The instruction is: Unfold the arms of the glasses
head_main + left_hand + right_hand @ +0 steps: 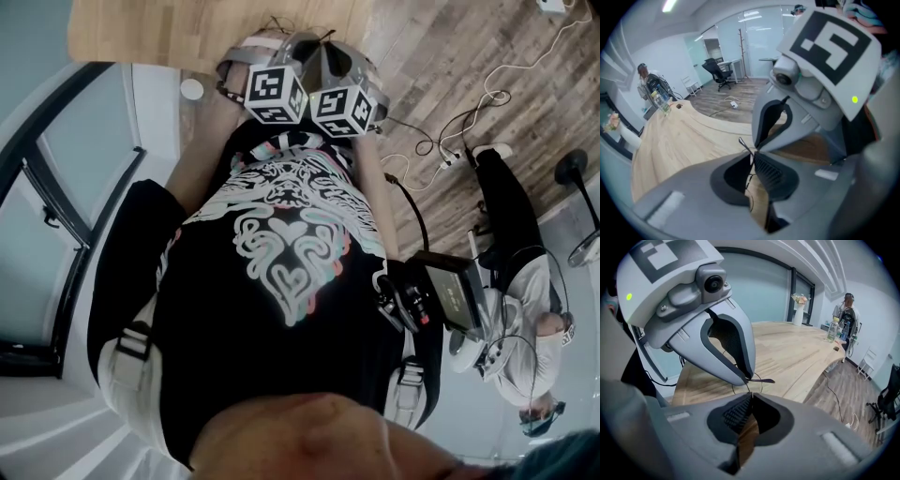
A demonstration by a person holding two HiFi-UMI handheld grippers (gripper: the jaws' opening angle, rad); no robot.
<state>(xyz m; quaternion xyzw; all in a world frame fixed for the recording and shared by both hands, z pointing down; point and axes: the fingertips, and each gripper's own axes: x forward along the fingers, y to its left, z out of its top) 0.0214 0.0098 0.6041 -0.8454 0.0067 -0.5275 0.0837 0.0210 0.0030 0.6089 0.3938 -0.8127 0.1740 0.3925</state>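
In the left gripper view my left tongs [752,158] are pinched shut on the thin wire glasses [744,144]. My right tongs [759,145] meet them tip to tip from above. One slim arm of the glasses pokes up and left from where the tips meet, and a lens ring hangs below my jaws, over the pale wood table [679,136]. In the right gripper view my right tongs [750,397] are also closed on the wire. The arm tip juts out to the right, away from the left tongs, so I judge the right tongs nearer for swinging it open. Beyond is a long curved table, a bottle [830,331] and a person [847,310] at the far end, with glass walls and a wooden floor. In the head view both tongs sit together at my chest near the table edge, and the glasses are hidden.
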